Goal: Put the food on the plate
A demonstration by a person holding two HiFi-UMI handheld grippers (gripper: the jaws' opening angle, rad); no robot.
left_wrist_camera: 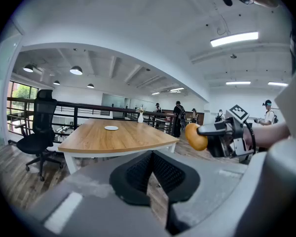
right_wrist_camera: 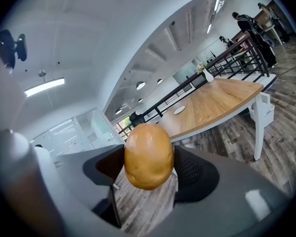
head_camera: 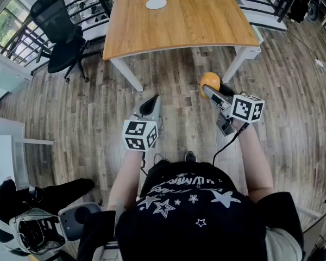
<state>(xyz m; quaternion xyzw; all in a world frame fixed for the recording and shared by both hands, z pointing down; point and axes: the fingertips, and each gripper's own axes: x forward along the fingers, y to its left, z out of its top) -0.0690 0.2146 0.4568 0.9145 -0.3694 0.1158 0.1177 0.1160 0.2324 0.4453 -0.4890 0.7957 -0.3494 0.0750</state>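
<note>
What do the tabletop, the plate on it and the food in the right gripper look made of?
The tabletop looks like wood or wood-look laminate with a satin finish; grain lines show. The plate is plain white, perhaps ceramic or plastic; it is too small to tell. The food has a smooth, matte, golden-brown skin and a potato shape; real or plastic replica, I cannot tell.

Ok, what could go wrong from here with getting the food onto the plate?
The round potato is pinched only at its sides by the right tongs, so it may slip. The plate lies far across the table, a long reach, and the potato might roll off it.
</note>
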